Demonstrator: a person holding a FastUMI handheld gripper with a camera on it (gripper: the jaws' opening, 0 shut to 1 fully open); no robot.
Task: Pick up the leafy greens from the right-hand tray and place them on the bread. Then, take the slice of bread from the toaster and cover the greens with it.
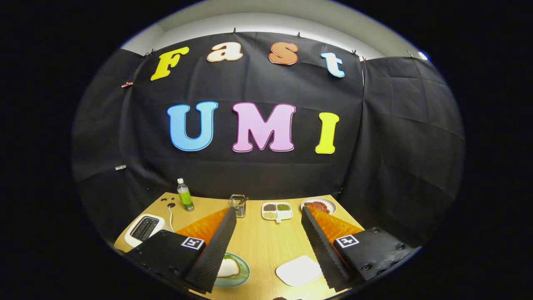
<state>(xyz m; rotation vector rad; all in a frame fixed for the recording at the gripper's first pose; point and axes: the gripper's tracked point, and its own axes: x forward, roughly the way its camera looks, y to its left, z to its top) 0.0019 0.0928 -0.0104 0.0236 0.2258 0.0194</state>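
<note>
My gripper (268, 211) is held high above the wooden table (260, 241), open wide, with nothing between its fingers. Below the left finger (216, 250) sits a green plate (243, 277) holding a pale slice of bread (228, 268). A green patch lies at the bread's far edge; I cannot tell whether it is a leaf or the plate. A white tray (298, 271) lies beside the right finger (320, 246), and its top looks bare. The white toaster (143, 229) stands beyond the left finger, its two dark slots facing up; what is in them is unclear.
Along the table's back edge stand a green-labelled bottle (185, 195), a small metal rack (238, 205), a white divided dish (277, 210) with grains and a white plate (318, 205) with something red. The toaster's cord (170, 210) runs to a hole in the table.
</note>
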